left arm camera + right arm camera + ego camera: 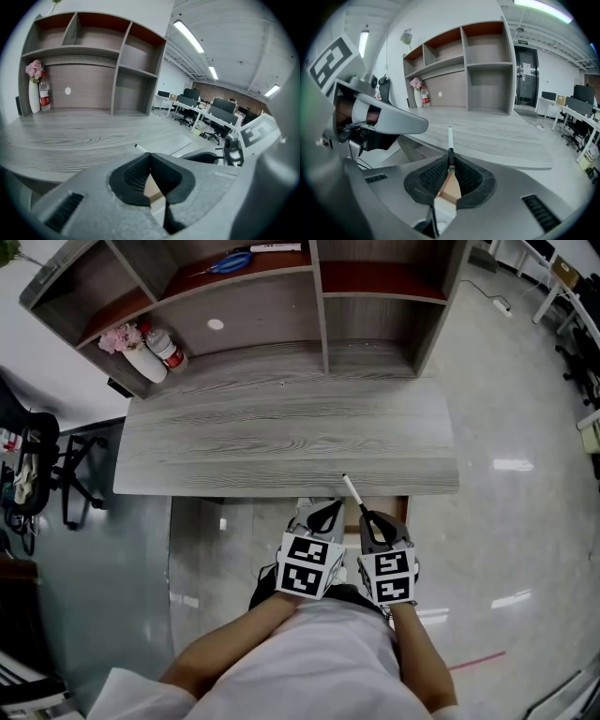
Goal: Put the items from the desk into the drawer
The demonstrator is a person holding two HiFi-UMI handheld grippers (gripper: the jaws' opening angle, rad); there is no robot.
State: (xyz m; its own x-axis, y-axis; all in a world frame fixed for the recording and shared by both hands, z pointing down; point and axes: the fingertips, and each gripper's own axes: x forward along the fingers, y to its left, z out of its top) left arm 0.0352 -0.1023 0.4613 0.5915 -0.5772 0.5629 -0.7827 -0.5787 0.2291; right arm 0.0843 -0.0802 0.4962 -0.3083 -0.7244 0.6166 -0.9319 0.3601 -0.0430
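White pen (450, 137) clamped in right gripper (450, 161), lower end hidden.

Likely an office: rows of desks (204, 111), chairs (214, 136).

Left gripper (324, 517) jaws together, empty; right gripper (369, 518) pinching pen (352, 491).

Grey wood-grain desktop (281, 427): broad open surface, free for passage; obstacles at back-left only, white vase of pink flowers (145, 363) beside red-labelled clear bottle (169, 350), under grey shelf unit (321, 310).
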